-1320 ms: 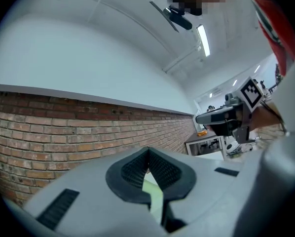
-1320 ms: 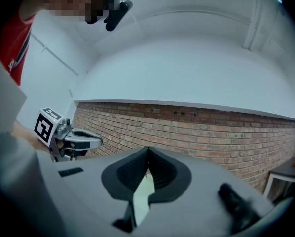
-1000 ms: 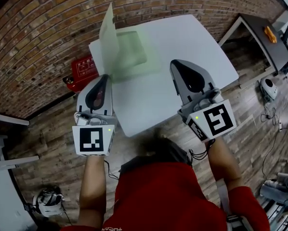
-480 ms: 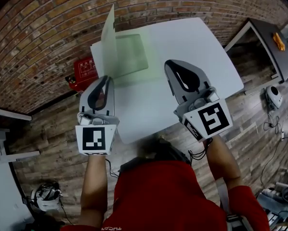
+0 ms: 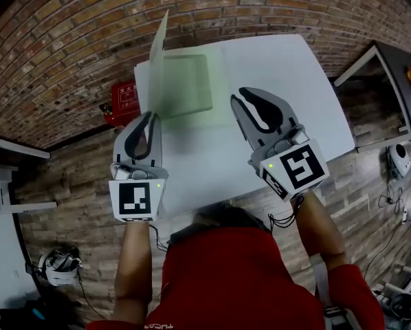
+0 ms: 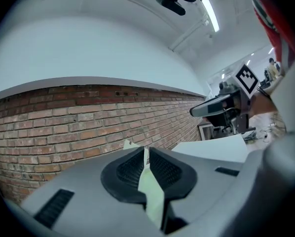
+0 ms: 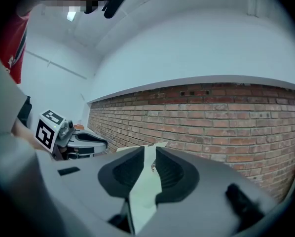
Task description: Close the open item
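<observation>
Folder (image 5: 185, 84), one only, pale green, lies open at the far left of the single white table (image 5: 281, 81). Its cover stands upright along its left side, near the brick wall (image 5: 68, 40). There are two grippers, both short of it and touching nothing. The left gripper (image 5: 150, 117) hangs at the table's left edge with its jaws together. The right gripper (image 5: 243, 100) is over the table; its jaws have just been opening, a narrow gap with nothing between. One red box (image 5: 123, 102) sits on the floor.

One folder (image 5: 185, 82); one table (image 5: 281, 74); two grippers (image 5: 152, 115) (image 5: 238, 99); one red box (image 5: 123, 102).
</observation>
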Demonstrator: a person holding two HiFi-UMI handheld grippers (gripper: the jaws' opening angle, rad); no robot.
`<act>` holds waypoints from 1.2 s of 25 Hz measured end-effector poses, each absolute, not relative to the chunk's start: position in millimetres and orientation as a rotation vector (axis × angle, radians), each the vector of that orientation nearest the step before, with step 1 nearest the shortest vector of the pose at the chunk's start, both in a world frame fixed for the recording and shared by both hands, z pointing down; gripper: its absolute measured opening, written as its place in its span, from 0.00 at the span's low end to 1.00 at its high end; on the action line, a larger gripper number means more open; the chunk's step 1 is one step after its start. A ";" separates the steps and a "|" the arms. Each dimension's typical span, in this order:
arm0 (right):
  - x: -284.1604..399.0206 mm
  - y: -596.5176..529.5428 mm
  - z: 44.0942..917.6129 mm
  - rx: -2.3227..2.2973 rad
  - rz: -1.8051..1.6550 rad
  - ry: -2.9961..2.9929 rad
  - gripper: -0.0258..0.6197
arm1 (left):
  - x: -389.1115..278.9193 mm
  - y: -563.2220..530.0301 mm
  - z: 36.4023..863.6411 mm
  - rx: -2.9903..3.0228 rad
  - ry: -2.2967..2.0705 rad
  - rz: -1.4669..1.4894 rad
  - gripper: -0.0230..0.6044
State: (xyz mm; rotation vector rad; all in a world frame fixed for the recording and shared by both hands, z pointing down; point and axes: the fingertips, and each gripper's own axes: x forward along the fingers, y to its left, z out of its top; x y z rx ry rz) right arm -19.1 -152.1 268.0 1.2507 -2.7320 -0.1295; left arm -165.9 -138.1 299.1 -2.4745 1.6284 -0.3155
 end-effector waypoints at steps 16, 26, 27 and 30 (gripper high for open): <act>14.5 -211.6 331.7 1.082 0.156 -2.706 0.34 | -155.9 -178.3 336.4 -2.308 1.742 -0.615 0.35; 24.7 -241.0 404.8 1.046 0.473 -2.581 0.38 | -160.9 -197.9 358.8 -2.313 1.753 -0.696 0.35; 24.8 -242.9 412.4 1.042 0.505 -2.569 0.38 | -161.7 -199.2 360.1 -2.317 1.748 -0.696 0.35; 23.8 -246.7 433.9 1.040 0.597 -2.537 0.38 | -165.2 -202.4 363.9 -2.335 1.733 -0.691 0.35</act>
